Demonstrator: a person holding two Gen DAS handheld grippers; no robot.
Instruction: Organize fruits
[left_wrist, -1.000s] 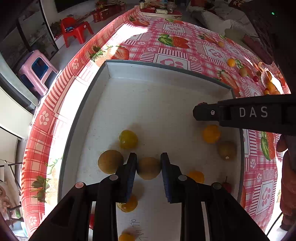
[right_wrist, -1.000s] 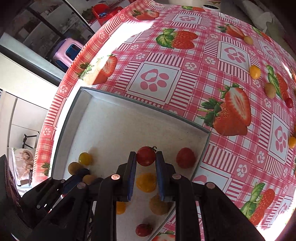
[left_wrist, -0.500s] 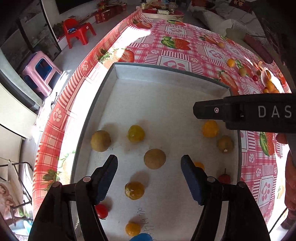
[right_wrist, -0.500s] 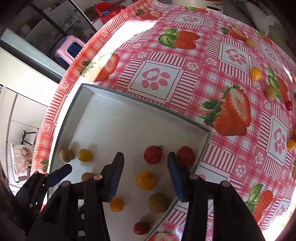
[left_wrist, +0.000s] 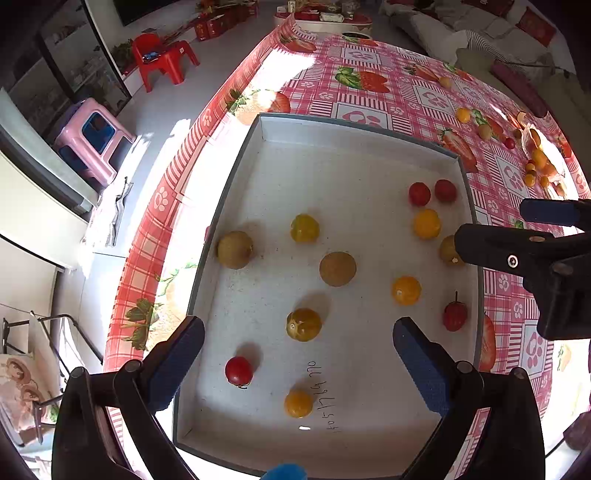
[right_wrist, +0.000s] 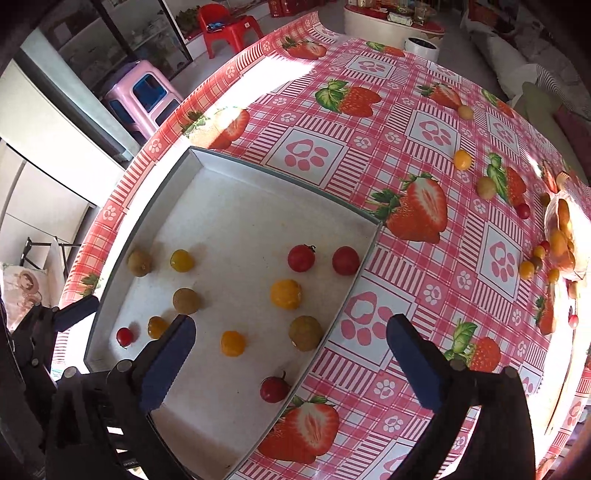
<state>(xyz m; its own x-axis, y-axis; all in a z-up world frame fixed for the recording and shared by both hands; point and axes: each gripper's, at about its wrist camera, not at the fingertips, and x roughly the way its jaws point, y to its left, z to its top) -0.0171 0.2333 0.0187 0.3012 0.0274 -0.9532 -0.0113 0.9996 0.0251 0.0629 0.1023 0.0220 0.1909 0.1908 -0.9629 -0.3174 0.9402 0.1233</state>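
Far half of white tray (left_wrist: 354, 147) bare and passable, scattered fruit dotting near half, brown fruit (left_wrist: 337, 268) mid-floor, right tool (left_wrist: 517, 236) overhanging tray's right wall, checked surface (right_wrist: 369, 155) beyond tray open, loose fruits (right_wrist: 476, 173) farther right.

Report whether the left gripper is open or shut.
Open: the left gripper has its blue-padded fingers spread wide above the white tray, holding nothing.

White tray (right_wrist: 236, 206), grey rim; red, yellow, brown fruits (right_wrist: 285, 293). Red-white check tablecloth (right_wrist: 406, 122) w/ strawberry, paw prints. Blue finger pads (left_wrist: 417, 365).
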